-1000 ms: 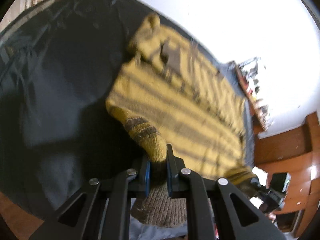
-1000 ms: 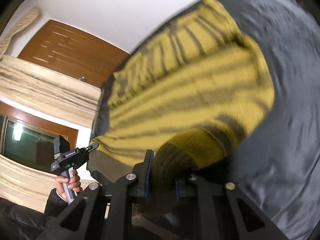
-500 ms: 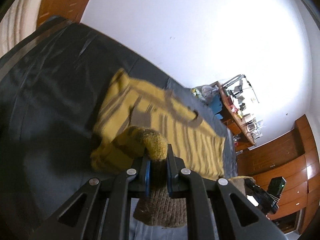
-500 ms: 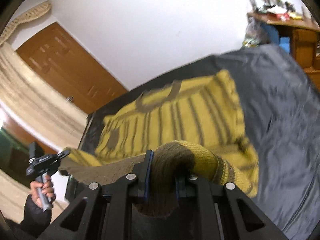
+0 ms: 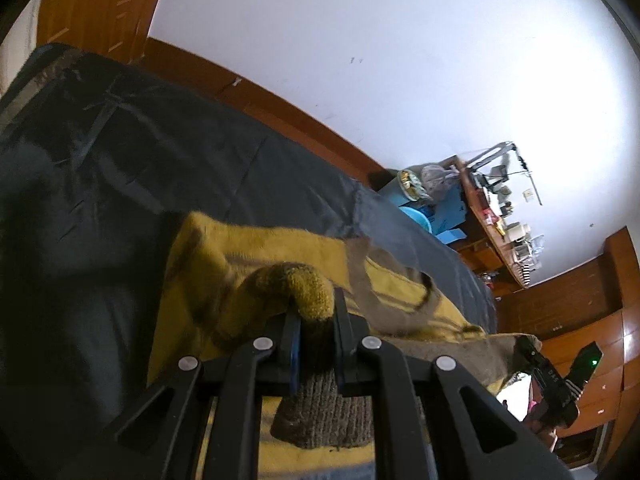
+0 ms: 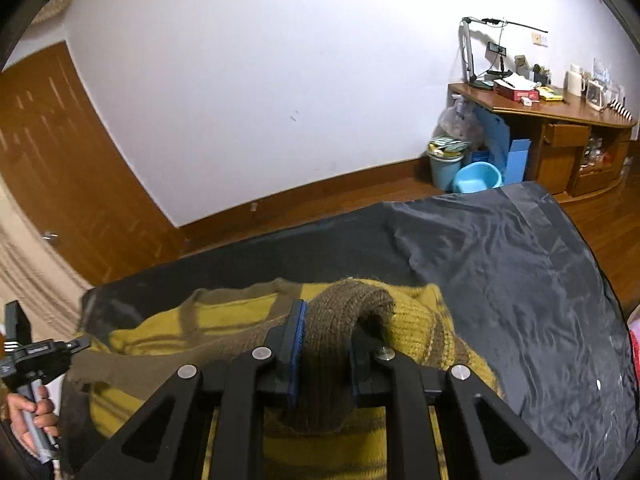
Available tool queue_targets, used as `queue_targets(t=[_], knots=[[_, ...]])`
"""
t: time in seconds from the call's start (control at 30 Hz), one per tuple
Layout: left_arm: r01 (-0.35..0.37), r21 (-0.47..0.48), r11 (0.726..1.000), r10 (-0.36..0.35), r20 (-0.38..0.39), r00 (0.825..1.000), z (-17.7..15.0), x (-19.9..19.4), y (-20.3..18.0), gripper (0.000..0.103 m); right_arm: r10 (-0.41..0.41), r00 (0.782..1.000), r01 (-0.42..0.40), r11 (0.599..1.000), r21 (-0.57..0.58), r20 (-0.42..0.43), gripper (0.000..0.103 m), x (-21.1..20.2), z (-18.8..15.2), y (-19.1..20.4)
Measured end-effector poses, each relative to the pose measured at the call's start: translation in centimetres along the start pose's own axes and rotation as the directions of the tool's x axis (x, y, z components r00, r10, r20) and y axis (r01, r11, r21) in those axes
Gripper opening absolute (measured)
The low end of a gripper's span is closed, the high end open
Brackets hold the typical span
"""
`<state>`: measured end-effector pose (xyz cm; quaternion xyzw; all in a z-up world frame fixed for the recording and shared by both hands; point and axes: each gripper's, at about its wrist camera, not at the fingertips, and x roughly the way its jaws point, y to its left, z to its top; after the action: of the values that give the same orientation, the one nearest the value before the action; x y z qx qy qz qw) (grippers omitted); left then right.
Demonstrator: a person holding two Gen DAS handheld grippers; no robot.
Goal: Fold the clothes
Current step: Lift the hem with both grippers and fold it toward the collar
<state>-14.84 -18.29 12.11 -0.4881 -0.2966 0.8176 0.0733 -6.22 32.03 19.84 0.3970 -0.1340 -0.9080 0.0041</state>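
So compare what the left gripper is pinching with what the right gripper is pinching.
The left gripper pinches a mostly mustard-yellow fold of the sweater, with brown ribbing hanging below its jaws. The right gripper pinches a fold that is brown ribbing all over, arched above its jaws. Both are shut on the same striped sweater, over the dark sheet.

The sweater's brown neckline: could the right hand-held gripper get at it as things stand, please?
Probably not yet: the right hand-held gripper is shut on the sweater's brown cuff. The neckline itself lies uncovered.
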Motion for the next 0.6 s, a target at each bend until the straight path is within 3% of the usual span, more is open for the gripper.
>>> queue_targets(t=[0.27, 0.4, 0.47, 0.5, 0.53, 0.6], knots=[[-0.035, -0.011, 0.999, 0.034, -0.071, 0.997, 1.4, 5.2, 1.7, 0.014, -0.109, 0.986, 0.113, 0.993, 0.023, -0.125, 0.019, 7.7, -0.3, -0.9], [-0.038, -0.028, 0.999, 0.035, -0.105, 0.994, 1.8, 6.6, 2.3, 0.016, -0.086, 0.978, 0.101, 0.992, 0.076, -0.189, 0.020, 10.0, -0.6, -2.1], [-0.028, -0.040, 0.999, 0.023, -0.120, 0.993, 2.0, 7.0, 2.5, 0.019, -0.070, 0.976, 0.093, 0.991, 0.100, -0.208, 0.027, 10.6, -0.6, -2.4], [-0.020, -0.048, 0.999, 0.014, -0.125, 0.992, 2.1, 7.1, 2.6, 0.019, -0.050, 0.977, 0.074, 0.991, 0.111, -0.208, 0.039, 10.7, -0.5, -2.6], [-0.009, -0.061, 0.998, 0.001, -0.127, 0.992, 2.3, 7.2, 2.8, 0.021, -0.036, 0.980, 0.059, 0.992, 0.114, -0.195, 0.061, 10.5, -0.3, -2.5], [0.008, -0.081, 0.997, -0.018, -0.126, 0.992, 2.4, 7.1, 2.9, 0.025, -0.008, 0.986, 0.028, 0.993, 0.118, -0.168, 0.072, 10.1, 0.2, -2.4]])
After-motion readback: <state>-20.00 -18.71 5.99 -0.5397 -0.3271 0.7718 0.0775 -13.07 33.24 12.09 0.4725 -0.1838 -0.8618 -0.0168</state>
